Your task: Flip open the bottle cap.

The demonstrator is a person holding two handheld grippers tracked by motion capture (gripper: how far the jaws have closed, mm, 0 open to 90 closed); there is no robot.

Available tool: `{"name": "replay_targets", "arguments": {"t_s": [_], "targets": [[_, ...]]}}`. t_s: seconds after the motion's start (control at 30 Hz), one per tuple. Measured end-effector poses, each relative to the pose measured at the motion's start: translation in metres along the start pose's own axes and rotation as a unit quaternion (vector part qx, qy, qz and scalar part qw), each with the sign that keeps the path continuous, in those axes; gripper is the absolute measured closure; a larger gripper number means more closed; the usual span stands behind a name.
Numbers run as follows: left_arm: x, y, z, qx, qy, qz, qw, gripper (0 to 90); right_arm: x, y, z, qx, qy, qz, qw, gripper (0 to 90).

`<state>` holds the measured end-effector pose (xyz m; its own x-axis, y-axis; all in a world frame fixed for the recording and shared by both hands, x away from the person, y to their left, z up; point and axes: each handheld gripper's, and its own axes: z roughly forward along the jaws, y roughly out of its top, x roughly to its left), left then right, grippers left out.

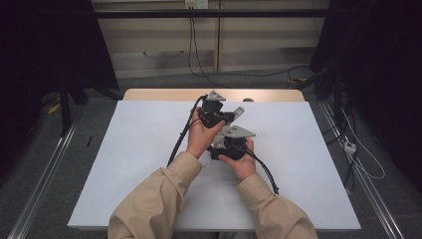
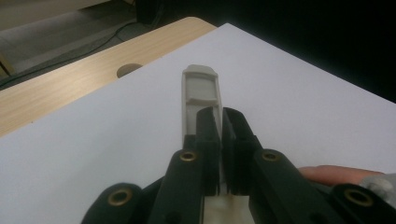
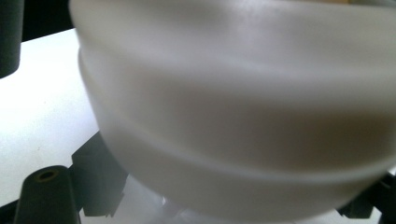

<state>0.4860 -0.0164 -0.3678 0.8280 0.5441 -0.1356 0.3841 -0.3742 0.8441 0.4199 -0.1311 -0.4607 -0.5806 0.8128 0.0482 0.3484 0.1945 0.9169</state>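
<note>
**Both grippers meet over the strip at mid-table**

Your left gripper [image 2: 220, 116] has its jaws closed on a pale grey strip [image 2: 200, 100], a flat plastic piece with a rounded, stepped end. In the left gripper view the strip runs up between the two black jaws and sticks out well past their tips, over the white sheet [image 2: 289, 84] that covers the table [image 2: 70, 84].

From above, your hands are close together near the middle of the sheet [image 1: 139, 149]. The left gripper [image 1: 233, 117] sits farther from you, with the strip [image 1: 239, 112] pointing out to its right and tilted. Your right gripper [image 1: 219, 150] is just in front of it, nearer your body, its grey plate on top.

In the right gripper view a pale, blurred, ridged piece [image 3: 243, 116] sits right against the camera, hiding the jaw tips. You cannot tell from it whether those jaws press on anything, or whether it is the same strip.
</note>
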Motion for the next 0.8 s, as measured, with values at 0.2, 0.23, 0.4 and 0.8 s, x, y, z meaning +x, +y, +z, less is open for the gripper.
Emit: {"name": "replay_targets", "arguments": {"t_s": [0.2, 0.23, 0.4, 0.8], "targets": [[-0.001, 0.002, -0.007, -0.007, 0.003, 0.001, 1.0000, 84.4, 0.002, 0.002, -0.003, 0.000, 0.004, -0.001, 1.0000, 10.2], [-0.001, 0.002, -0.008, -0.008, 0.004, 0.000, 1.0000, 84.0, 0.003, 0.002, -0.003, 0.002, 0.004, 0.001, 1.0000, 10.1], [0.000, 0.002, -0.012, -0.009, 0.006, -0.003, 0.9999, 81.7, 0.002, 0.002, -0.004, 0.006, 0.005, 0.001, 1.0000, 10.3], [0.004, -0.001, -0.031, -0.023, 0.011, -0.016, 0.9995, 64.0, 0.000, 0.006, -0.010, -0.004, 0.011, 0.008, 0.9999, 10.8]]}}
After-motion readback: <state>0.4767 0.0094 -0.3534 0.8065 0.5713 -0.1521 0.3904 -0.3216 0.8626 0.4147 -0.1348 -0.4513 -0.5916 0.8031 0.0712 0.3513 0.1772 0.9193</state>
